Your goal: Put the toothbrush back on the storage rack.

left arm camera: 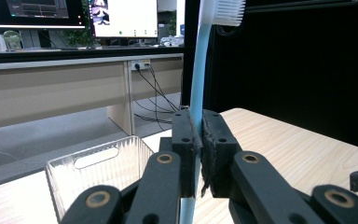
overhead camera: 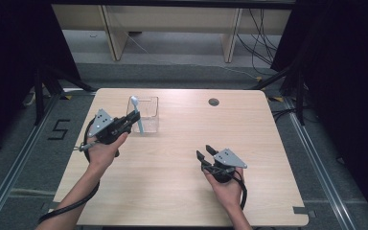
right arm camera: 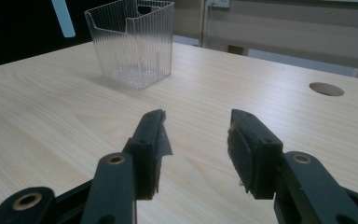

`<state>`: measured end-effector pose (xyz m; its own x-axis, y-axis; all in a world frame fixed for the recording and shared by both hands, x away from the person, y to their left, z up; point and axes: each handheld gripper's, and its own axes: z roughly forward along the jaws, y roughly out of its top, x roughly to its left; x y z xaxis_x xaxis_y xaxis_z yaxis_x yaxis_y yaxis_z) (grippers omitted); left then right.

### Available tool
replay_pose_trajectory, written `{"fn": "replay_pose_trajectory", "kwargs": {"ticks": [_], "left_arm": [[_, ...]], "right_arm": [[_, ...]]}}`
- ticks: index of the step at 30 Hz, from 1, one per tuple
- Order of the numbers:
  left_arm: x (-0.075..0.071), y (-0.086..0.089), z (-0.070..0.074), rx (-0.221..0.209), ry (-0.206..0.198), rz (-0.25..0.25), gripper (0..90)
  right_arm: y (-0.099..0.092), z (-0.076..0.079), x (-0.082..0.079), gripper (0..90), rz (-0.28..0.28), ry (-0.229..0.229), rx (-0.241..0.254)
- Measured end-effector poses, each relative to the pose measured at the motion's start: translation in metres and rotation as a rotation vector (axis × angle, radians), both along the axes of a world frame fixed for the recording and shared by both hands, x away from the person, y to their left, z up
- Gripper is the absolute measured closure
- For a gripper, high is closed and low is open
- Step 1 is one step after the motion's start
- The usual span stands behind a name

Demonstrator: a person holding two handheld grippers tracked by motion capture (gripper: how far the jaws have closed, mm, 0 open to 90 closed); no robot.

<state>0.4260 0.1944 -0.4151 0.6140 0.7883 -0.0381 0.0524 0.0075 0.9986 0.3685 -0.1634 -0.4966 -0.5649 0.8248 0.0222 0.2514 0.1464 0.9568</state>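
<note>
left claw (left arm camera: 196, 154): clamps pale-blue toothbrush (left arm camera: 198, 79), white bristles up | right claw (right arm camera: 198, 149): wide, empty | clear ribbed bin (right arm camera: 133, 44): upright

even overhead light, soft focus

Both grippers, the left gripper (overhead camera: 135, 116) and the right gripper (overhead camera: 204, 152), have black jaws with brass-coloured pivot pins, grey three-cornered top plates and trailing black cables. The forearms are unsleeved.
</note>
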Motion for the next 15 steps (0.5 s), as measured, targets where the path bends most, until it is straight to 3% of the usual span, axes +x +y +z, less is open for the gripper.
{"fn": "replay_pose_trajectory", "kwargs": {"ticks": [3, 15], "left_arm": [[0.002, 0.001, 0.001, 0.0, -0.003, 0.005, 83.9], [0.011, 0.005, 0.005, -0.027, -0.005, 0.03, 83.9]], "right_arm": [[-0.001, 0.0, -0.001, 55.8, -0.007, 0.005, -0.019], [0.0, -0.001, -0.001, 55.9, -0.015, 0.006, -0.014]]}}
